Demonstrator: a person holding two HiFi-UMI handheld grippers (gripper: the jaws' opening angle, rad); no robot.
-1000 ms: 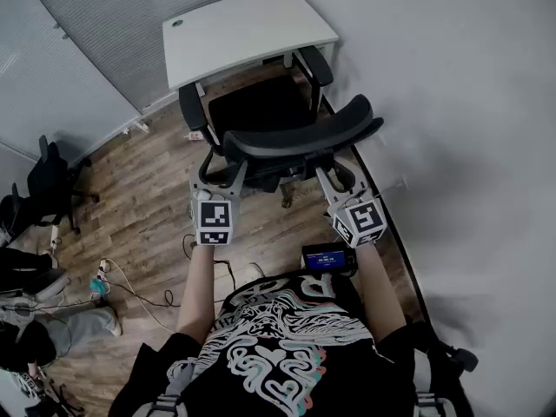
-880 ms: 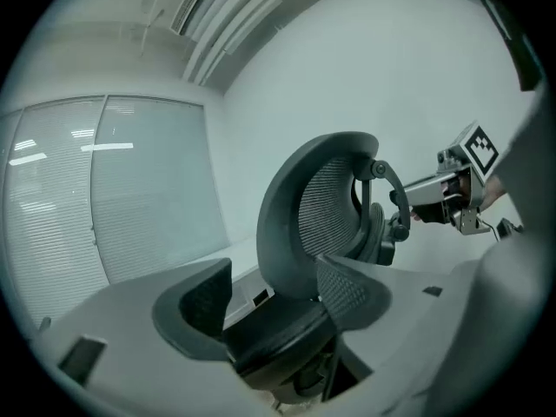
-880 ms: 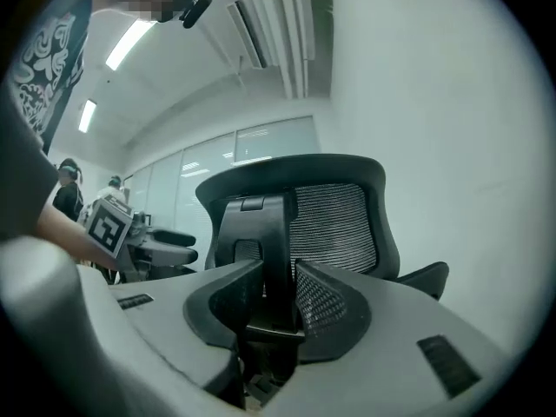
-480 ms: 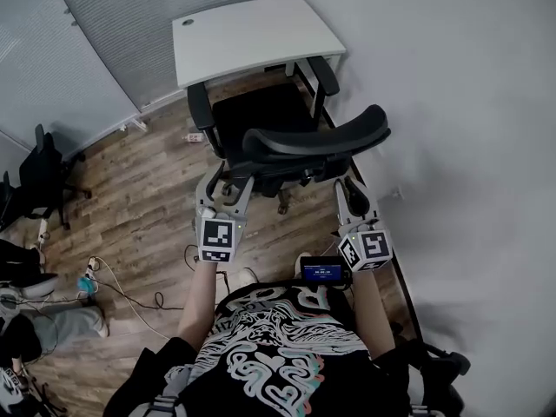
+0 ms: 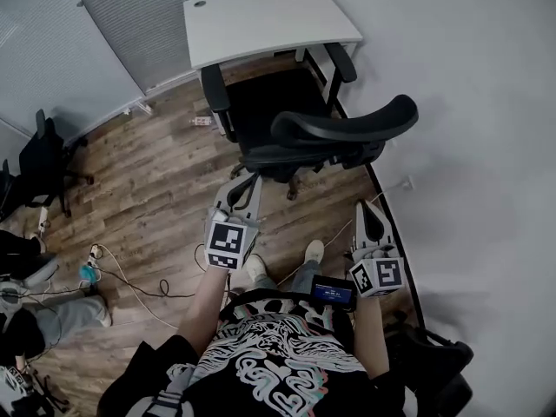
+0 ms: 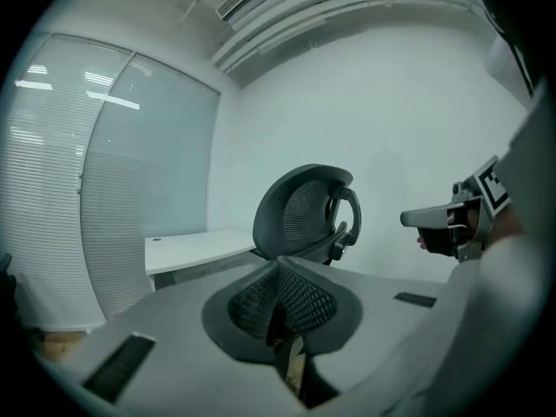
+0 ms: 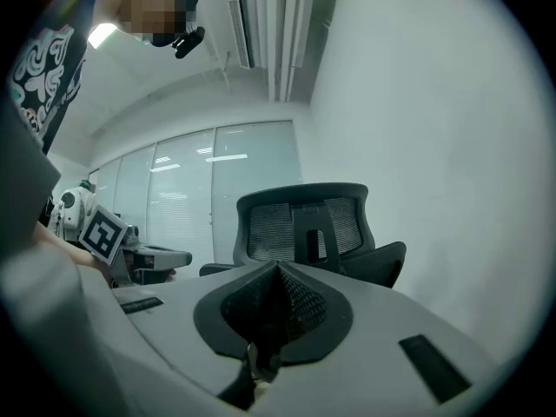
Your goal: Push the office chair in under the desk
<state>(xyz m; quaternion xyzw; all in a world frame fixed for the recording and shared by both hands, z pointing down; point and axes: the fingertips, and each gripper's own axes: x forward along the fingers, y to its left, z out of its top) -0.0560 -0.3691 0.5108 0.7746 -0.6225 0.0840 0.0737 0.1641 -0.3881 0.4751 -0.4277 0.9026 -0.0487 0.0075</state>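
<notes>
Our left gripper [image 5: 246, 184] and right gripper [image 5: 364, 210] have just been closing. Both are now pressed together with nothing between the jaws, near the chair [image 5: 300, 133] but not touching it. The chair stands on the near side of the desk [image 5: 261, 20], its seat front about at the desk's near edge. We judge it best to set both closed tips against the backrest, one on each side, and push evenly so the chair doesn't swerve toward the right wall. The seat faces the far desk and the backrest faces us. The backrest's long axis runs left to right, its right end slightly farther.
</notes>
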